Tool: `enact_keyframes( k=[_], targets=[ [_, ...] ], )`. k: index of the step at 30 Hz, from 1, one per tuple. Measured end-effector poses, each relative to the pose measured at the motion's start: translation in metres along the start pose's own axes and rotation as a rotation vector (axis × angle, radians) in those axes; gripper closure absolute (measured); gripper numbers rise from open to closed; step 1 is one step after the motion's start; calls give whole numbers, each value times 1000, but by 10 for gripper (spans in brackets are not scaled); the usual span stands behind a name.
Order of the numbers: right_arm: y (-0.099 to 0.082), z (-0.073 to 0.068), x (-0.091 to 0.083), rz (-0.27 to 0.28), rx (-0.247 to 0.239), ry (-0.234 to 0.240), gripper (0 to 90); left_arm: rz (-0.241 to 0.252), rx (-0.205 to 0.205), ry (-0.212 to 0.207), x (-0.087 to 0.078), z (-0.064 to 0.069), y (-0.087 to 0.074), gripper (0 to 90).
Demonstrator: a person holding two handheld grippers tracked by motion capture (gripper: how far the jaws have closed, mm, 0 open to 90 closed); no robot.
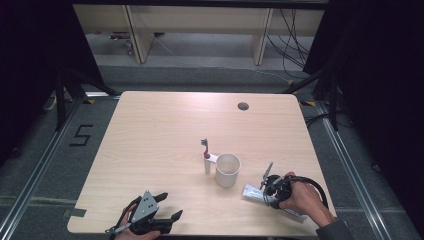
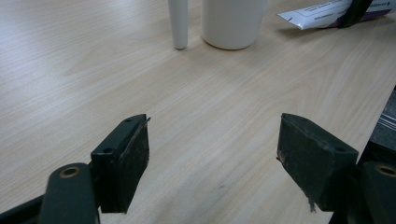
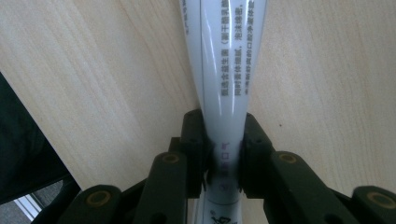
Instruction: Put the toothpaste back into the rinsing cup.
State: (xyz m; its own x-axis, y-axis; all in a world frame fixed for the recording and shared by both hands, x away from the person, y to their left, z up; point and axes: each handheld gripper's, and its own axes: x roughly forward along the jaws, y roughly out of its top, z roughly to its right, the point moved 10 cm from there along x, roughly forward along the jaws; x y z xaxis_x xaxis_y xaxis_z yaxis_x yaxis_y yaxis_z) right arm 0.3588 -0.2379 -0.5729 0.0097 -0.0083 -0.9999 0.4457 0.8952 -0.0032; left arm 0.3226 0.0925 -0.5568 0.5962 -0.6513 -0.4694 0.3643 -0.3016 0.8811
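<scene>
**White tube caught in my right jaws**

White and glossy, the toothpaste tube (image 3: pixel 224 84) lies flat on the pale wooden table (image 1: pixel 160 150), near its front right corner. My right gripper (image 3: pixel 223 154) is clenched on it, one pad pressing each side, and the tube narrows where I pinch it. In the right gripper view its long axis runs straight away from me, lines of small print running along its length. From the high view that axis lies slantwise across the table: the flat crimped end (image 1: pixel 248 191) points left, toward the cup, and the other end passes under my right hand (image 1: pixel 300 197) toward the table's front right edge.

Just left of the tube stands a cream cup (image 1: pixel 227 170), upright. Touching or nearly touching its left side, a white-handled toothbrush (image 1: pixel 206 156) stands upright with its head on top.

Well apart, at the front left edge, my left gripper (image 1: pixel 160 212) rests with its jaws spread wide, bare wood between the pads (image 2: pixel 126 163).
</scene>
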Motion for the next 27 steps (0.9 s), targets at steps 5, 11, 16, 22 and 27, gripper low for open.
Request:
enact_keyframes(
  k=[5,11,16,22,27],
  targets=[
    [-2,1,-1,16,3,-5,767,-7,1,3,0,0,-1,247],
    [-7,5,-7,67,45,-15,768,7,-6,4,1,-1,0,248],
    [-11,11,-17,141,55,-30,769,9,-6,6,1,-1,0,248],
    [-15,22,-35,265,98,-57,770,2,-5,8,1,-2,-1,249],
    [-15,30,-50,364,152,-82,770,4,-3,6,1,-1,0,249]
  ],
)
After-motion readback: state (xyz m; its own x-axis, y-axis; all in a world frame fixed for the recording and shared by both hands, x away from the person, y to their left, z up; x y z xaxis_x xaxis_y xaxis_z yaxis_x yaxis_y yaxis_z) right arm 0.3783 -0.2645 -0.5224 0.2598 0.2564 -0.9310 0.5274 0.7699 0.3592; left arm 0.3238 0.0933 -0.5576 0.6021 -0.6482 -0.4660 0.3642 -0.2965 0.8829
